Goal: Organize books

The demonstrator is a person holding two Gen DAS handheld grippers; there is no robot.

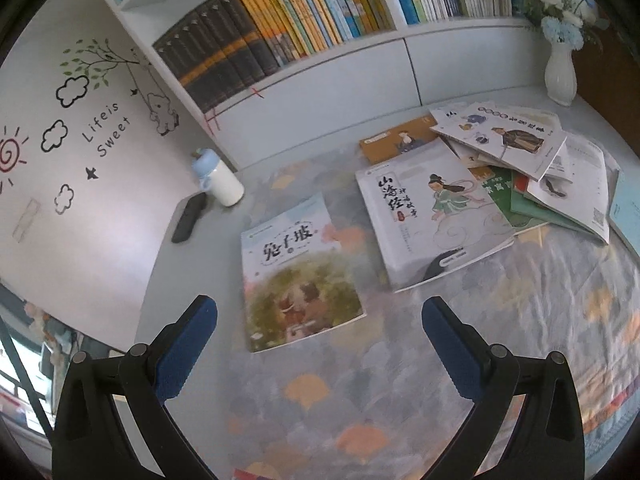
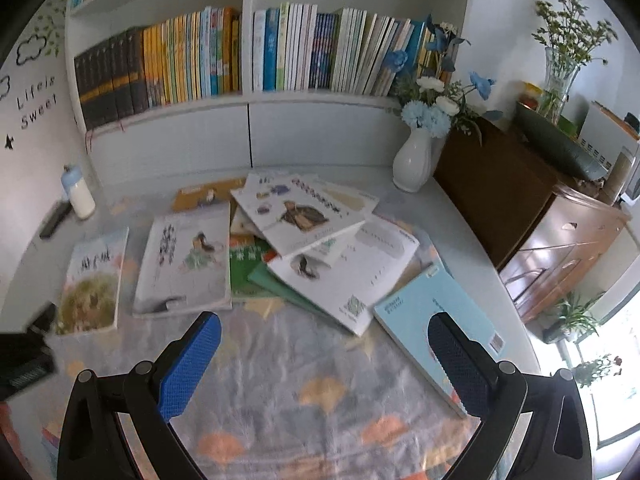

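Several books lie scattered on the patterned tablecloth [image 1: 320, 400]. A book with a green landscape cover [image 1: 298, 272] lies just ahead of my left gripper [image 1: 320, 312], which is open and empty above the cloth. A white book with a robed figure [image 1: 432, 216] lies to its right, beside a loose pile of books [image 1: 516, 152]. My right gripper [image 2: 324, 328] is open and empty; the pile [image 2: 312, 240] lies ahead of it and a light blue book [image 2: 436, 320] lies under its right finger. The left gripper's body [image 2: 24, 356] shows at the left edge.
A white bookshelf [image 2: 248, 136] full of upright books stands at the back. A white vase of flowers [image 2: 414, 160] stands at the back right, next to a brown cabinet [image 2: 520, 216]. A white bottle [image 1: 220, 180] and a black remote [image 1: 188, 218] sit at the left.
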